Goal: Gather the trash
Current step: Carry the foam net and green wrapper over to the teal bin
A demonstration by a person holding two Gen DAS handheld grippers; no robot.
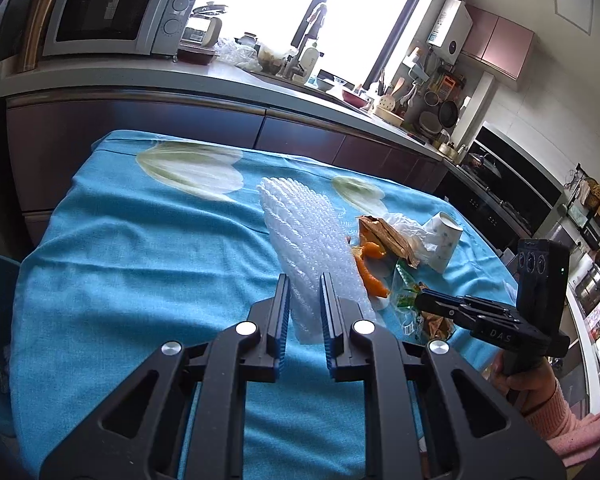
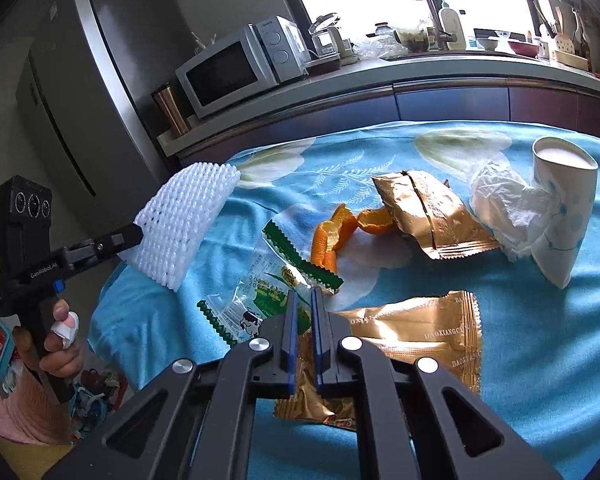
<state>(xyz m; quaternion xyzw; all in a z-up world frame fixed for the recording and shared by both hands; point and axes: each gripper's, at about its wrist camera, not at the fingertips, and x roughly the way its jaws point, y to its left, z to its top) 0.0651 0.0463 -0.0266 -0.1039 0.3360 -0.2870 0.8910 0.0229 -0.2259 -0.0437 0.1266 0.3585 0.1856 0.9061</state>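
trash lies clustered on the blue-clothed tabletop (image 2: 540,340): the left hand-held gripper (image 1: 305,280) clamps a white foam net (image 2: 180,224) lifted over the edge, and the right hand-held gripper (image 2: 304,294) is clenched on a gold wrapper (image 2: 420,332). nearby sit orange peel (image 2: 336,228), a clear green-edged wrapper (image 2: 268,292), a second gold wrapper (image 2: 428,212), crumpled tissue (image 2: 508,208) and a tipped paper cup (image 2: 560,208).

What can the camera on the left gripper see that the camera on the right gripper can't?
Only the left wrist view shows the black stove and oven. Only the right wrist view shows the tall grey fridge. Both show the white foam net shut in the left gripper, the right gripper shut on a gold foil wrapper, curled orange peel and the white dotted paper cup.
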